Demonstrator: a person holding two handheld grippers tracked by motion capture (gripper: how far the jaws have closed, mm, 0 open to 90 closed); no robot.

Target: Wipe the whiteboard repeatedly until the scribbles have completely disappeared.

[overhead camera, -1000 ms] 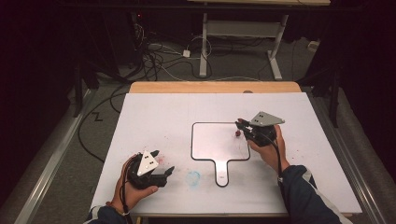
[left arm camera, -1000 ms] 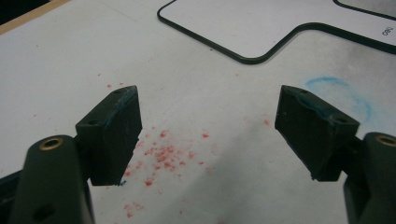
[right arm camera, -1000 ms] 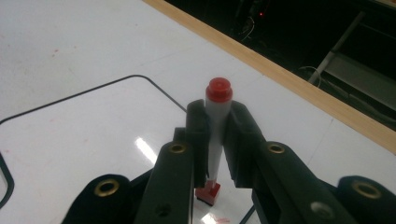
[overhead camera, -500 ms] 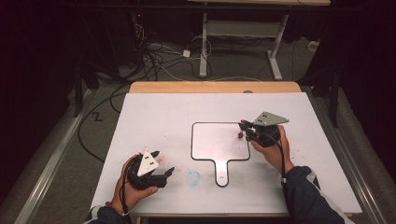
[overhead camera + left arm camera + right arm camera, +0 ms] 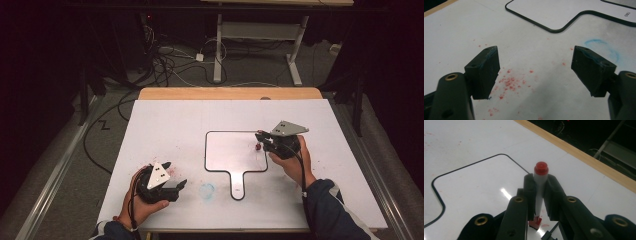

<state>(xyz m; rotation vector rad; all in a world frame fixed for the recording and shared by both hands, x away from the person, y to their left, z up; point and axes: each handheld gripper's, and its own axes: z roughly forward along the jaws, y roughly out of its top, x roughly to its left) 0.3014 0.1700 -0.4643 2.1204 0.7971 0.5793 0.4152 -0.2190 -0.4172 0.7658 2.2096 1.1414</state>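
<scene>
Right gripper view: marker (image 5: 540,185) clamped, no label | board (image 5: 564,12) txt blurred

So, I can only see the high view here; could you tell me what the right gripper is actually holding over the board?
Observer: The right gripper is shut on a grey marker with red ends, clamped around its barrel.
Operator: Thank you. Is the marker's tip on the whiteboard?
Observer: Its lower red end sits just at the whiteboard surface; I cannot tell if it touches.
Operator: And could you check the left gripper, please?
Observer: The left gripper is open with nothing between its jaws, above red specks on the table.
Operator: Anything else near it?
Observer: A faint blue ring smudge lies beside the whiteboard's handle.
</scene>
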